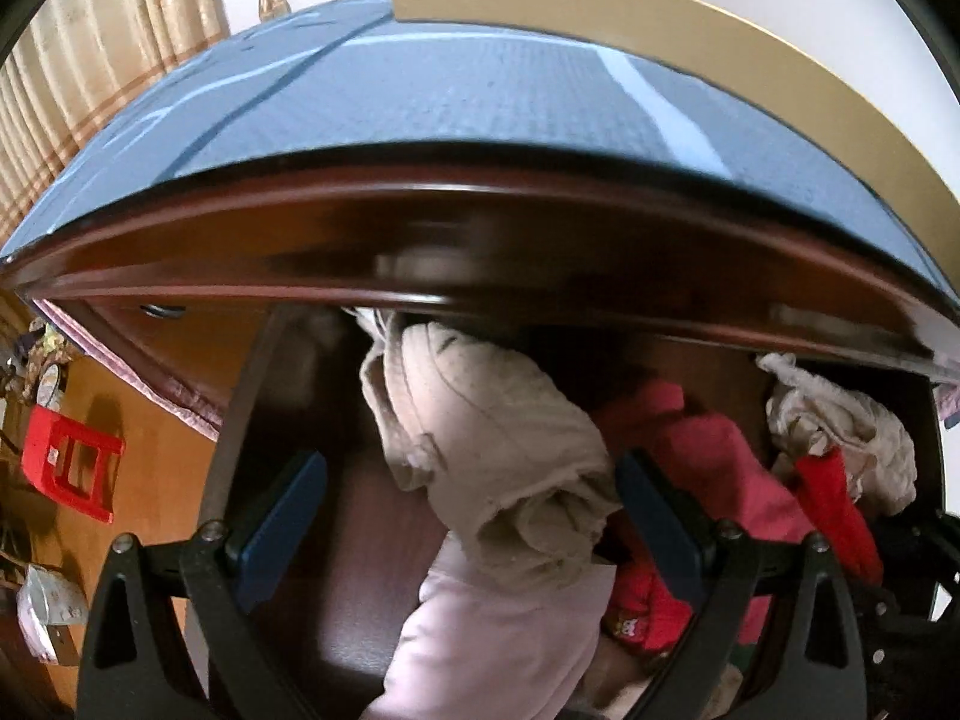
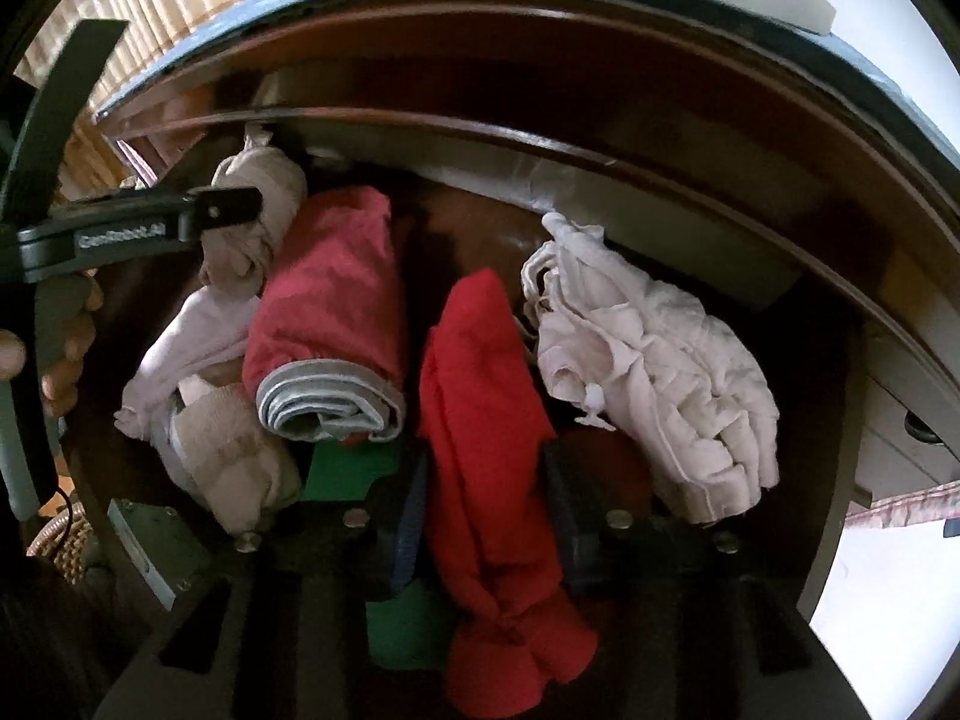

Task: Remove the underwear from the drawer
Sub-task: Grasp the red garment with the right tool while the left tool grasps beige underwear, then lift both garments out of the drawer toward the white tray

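The open dark wood drawer (image 2: 750, 228) holds several rolled garments. In the left wrist view my left gripper (image 1: 474, 510) is open, its blue pads either side of a beige rolled underwear (image 1: 498, 450), not closed on it. In the right wrist view my right gripper (image 2: 486, 516) has its pads against both sides of a bright red underwear (image 2: 480, 420), which runs between them. A pink-red roll with a grey waistband (image 2: 330, 318) lies left of it and a white crumpled garment (image 2: 648, 372) to its right. The left gripper's finger (image 2: 228, 207) shows over the beige roll (image 2: 264, 198).
A blue-grey mat (image 1: 450, 90) covers the top above the drawer. A pale lilac garment (image 1: 492, 630), a green cloth (image 2: 348, 468) and a cream sock-like roll (image 2: 234, 456) lie in the drawer's front. A red plastic stool (image 1: 69, 462) stands on the wooden floor at left.
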Motion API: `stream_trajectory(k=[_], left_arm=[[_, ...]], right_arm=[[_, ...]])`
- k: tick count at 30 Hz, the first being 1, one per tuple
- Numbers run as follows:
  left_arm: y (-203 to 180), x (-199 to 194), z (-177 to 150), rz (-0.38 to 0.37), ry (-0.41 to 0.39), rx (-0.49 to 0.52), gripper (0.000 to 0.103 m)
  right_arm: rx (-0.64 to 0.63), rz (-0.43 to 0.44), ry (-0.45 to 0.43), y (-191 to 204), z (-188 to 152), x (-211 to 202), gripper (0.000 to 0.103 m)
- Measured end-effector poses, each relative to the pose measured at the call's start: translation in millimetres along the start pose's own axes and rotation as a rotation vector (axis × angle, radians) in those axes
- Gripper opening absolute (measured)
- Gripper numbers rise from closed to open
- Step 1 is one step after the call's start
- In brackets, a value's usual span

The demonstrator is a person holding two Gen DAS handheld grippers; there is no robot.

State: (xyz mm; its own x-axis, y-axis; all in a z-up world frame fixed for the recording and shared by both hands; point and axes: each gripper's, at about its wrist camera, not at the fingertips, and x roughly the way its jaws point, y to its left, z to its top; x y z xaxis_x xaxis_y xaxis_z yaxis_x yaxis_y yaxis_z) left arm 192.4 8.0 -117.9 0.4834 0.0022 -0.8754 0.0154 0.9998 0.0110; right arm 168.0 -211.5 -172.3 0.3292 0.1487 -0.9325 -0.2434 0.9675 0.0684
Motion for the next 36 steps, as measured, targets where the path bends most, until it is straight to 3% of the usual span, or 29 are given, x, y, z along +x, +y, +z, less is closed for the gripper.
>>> stream_trajectory(k=[1, 3, 4, 8, 15, 19, 28, 34, 36], left_arm=[[1.4, 1.4, 1.2, -0.007, 0.005, -0.012, 0.095], [2.9, 5.1, 1.6, -0.038, 0.019, -0.021, 0.077], [4.6, 7.0, 1.0, -0.054, 0.030, -0.027, 0.074], [10.7, 14.2, -3.5, -0.134, 0.063, -0.069, 0.044], [19.0, -2.8, -9.7, -0.169, -0.003, -0.058, 0.020], [30.8, -15.3, -16.8, -0.177, -0.036, -0.042, 0.016], [36.8, -52.2, -34.2, -0.249, -0.094, 0.014, 0.014], [49.7, -98.7, -38.7, -0.269, -0.192, 0.069, 0.013], [52.1, -114.5, -38.6, -0.265, -0.238, 0.090, 0.008]], right_arm=[[0.009, 0.008, -0.013, -4.0, -5.4, -5.5, 0.036], [0.036, 0.027, -0.046, -8.2, -8.5, -13.7, 0.035], [0.062, 0.044, -0.069, -12.2, -10.9, -19.2, 0.035], [0.157, 0.101, -0.149, -30.4, -18.7, -39.5, 0.034], [0.240, 0.226, -0.261, -38.9, -17.3, -66.5, 0.034], [0.239, 0.273, -0.305, -33.1, -13.9, -81.9, 0.034], [0.233, 0.306, -0.317, -22.4, -7.8, -87.8, 0.034], [0.236, 0.388, -0.330, -14.5, 1.6, -96.2, 0.034], [0.218, 0.390, -0.343, -6.6, 5.5, -100.2, 0.034]])
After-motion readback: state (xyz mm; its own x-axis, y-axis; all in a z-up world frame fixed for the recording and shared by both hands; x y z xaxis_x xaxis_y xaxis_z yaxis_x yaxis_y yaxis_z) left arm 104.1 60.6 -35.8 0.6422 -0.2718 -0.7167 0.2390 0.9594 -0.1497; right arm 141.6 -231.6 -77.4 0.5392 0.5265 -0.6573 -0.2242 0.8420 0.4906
